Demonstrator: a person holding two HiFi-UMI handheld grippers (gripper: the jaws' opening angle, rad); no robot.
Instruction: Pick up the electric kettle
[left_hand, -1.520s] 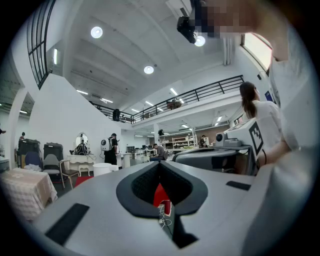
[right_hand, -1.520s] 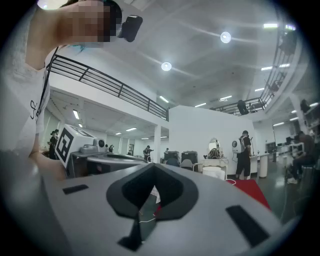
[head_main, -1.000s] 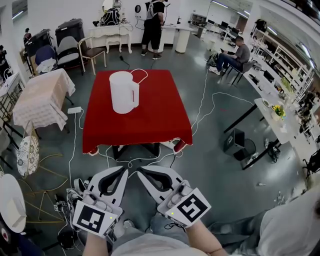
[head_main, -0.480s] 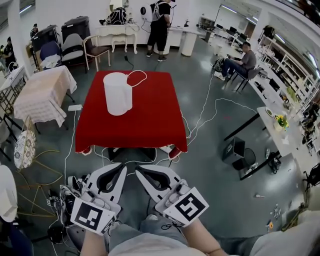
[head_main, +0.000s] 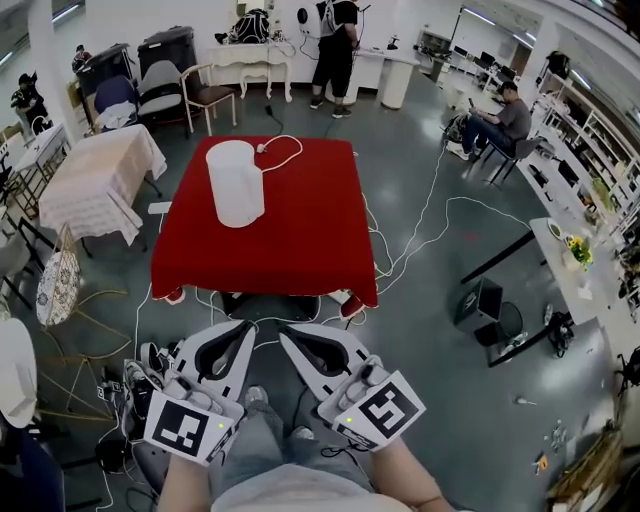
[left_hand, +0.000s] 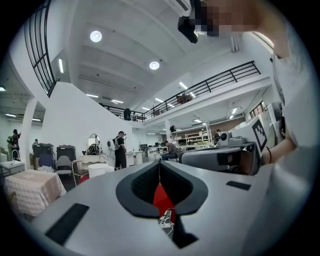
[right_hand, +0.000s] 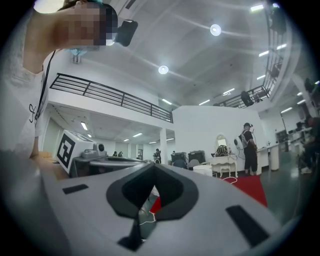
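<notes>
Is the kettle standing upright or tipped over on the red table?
Upright: the white electric kettle stands on its base on the red table, top facing up.

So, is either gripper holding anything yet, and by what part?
Nothing. The left gripper and right gripper are shut and empty; the kettle stands on the red table.

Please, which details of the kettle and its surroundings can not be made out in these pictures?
- Head view: the white kettle shows no clear handle. It is too small, or its own body hides the handle.
- Head view: the cord on the red table is too thin to follow to its end.
- Left gripper view: the shut left tongs hide the kettle's lower part.
- Right gripper view: the shut right tongs cover its bottom part.
</notes>
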